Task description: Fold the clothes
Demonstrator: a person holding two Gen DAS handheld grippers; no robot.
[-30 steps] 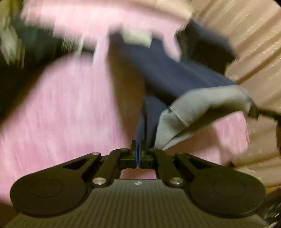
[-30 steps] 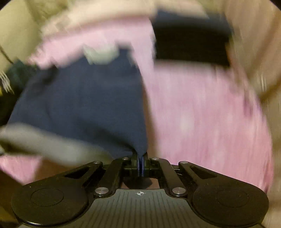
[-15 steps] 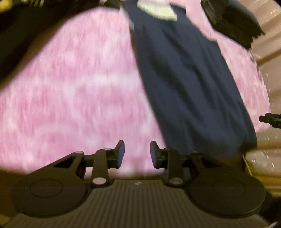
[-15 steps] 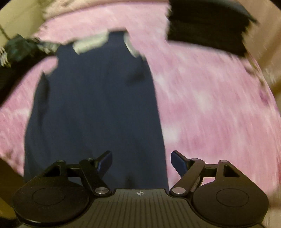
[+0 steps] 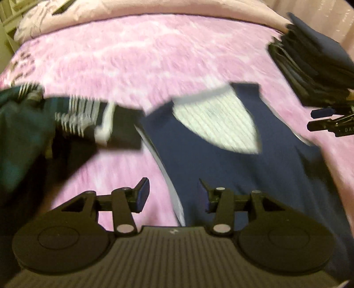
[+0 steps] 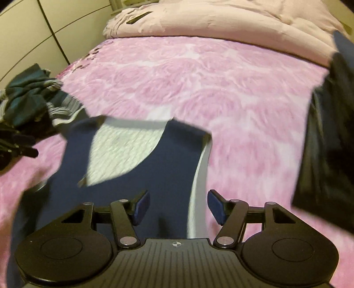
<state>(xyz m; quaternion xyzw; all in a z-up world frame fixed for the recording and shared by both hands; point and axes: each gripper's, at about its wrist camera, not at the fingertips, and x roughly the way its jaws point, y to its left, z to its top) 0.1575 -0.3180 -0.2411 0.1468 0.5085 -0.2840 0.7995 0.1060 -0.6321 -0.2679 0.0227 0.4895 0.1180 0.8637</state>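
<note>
A navy garment (image 5: 254,172) with a grey ribbed lining showing at its top lies flat on the pink bedspread (image 5: 143,55). It also shows in the right wrist view (image 6: 137,177). My left gripper (image 5: 174,195) is open and empty, low over the garment's left edge. My right gripper (image 6: 177,205) is open and empty over the garment's right edge, where a grey strip shows. The right gripper's fingertips (image 5: 325,117) show at the right edge of the left wrist view. The left gripper's fingertips (image 6: 24,147) show at the left edge of the right wrist view.
A heap of unfolded dark green and striped clothes (image 5: 44,124) lies to the left, also in the right wrist view (image 6: 28,97). A stack of folded dark clothes (image 5: 314,64) sits at the right, also in the right wrist view (image 6: 327,137). A pale duvet (image 6: 221,20) lies beyond.
Both grippers were shut on the navy garment and holding it up a second ago. They have let go, the garment now lies flat, and both grippers have moved toward its top end.
</note>
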